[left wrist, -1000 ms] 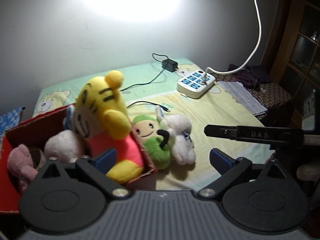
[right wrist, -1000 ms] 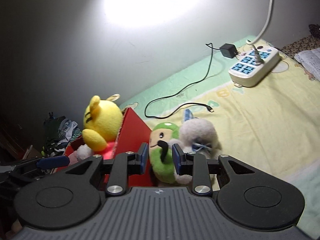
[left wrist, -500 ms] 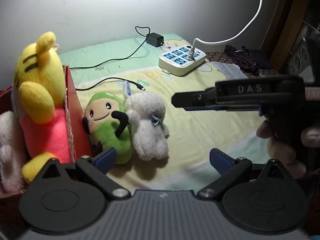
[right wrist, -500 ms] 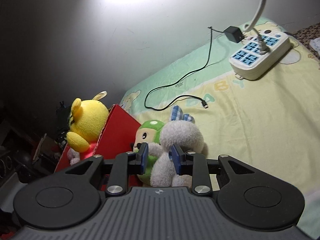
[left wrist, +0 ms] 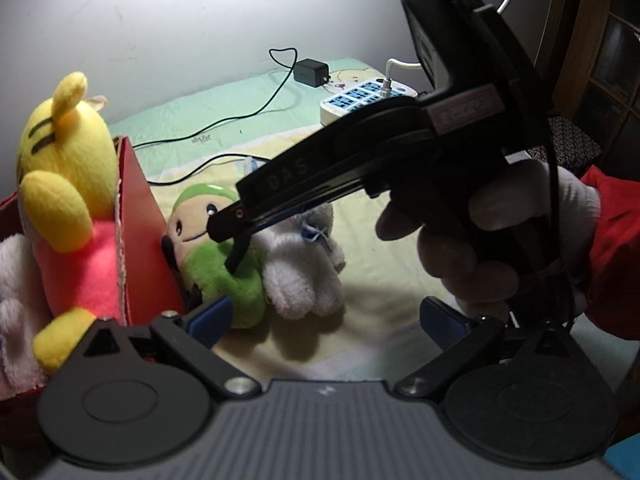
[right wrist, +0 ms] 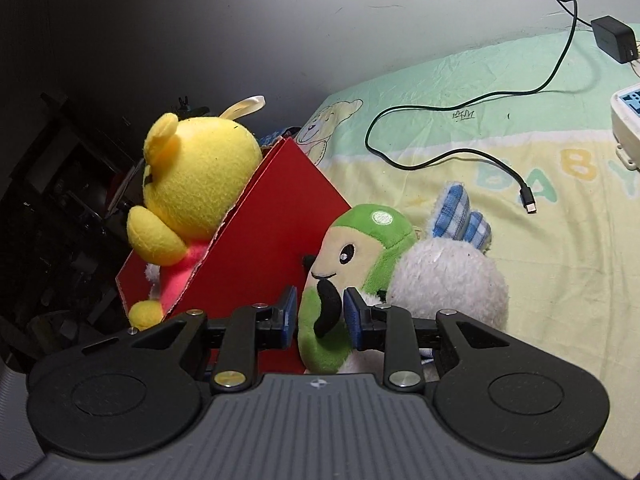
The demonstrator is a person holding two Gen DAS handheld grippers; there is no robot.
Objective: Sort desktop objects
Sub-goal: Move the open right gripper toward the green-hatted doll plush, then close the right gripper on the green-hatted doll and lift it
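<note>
A green plush toy (right wrist: 352, 248) lies on the bedsheet beside a white plush toy (right wrist: 448, 280), right against a red box (right wrist: 264, 248). My right gripper (right wrist: 320, 312) has its pads pressed on both sides of the green toy's body and black arm, with the jaws only a narrow gap apart. In the left wrist view the same right gripper (left wrist: 224, 226), held by a gloved hand (left wrist: 492, 216), reaches down onto the green toy (left wrist: 216, 276). My left gripper (left wrist: 324, 316) hangs wide open in front of the toys, holding nothing. A yellow tiger plush (left wrist: 60, 184) stands in the box.
A white power strip (left wrist: 360, 100) with a white cable, a black charger (right wrist: 614, 36) and its loose black cable (right wrist: 460, 156) lie further back on the sheet. A pale wall runs behind. Dark furniture stands left of the box and a wooden cabinet (left wrist: 600, 40) at far right.
My right gripper has come down from above the toys onto the green plush, which now sits between its pads. The left gripper has stayed open and edged closer.
</note>
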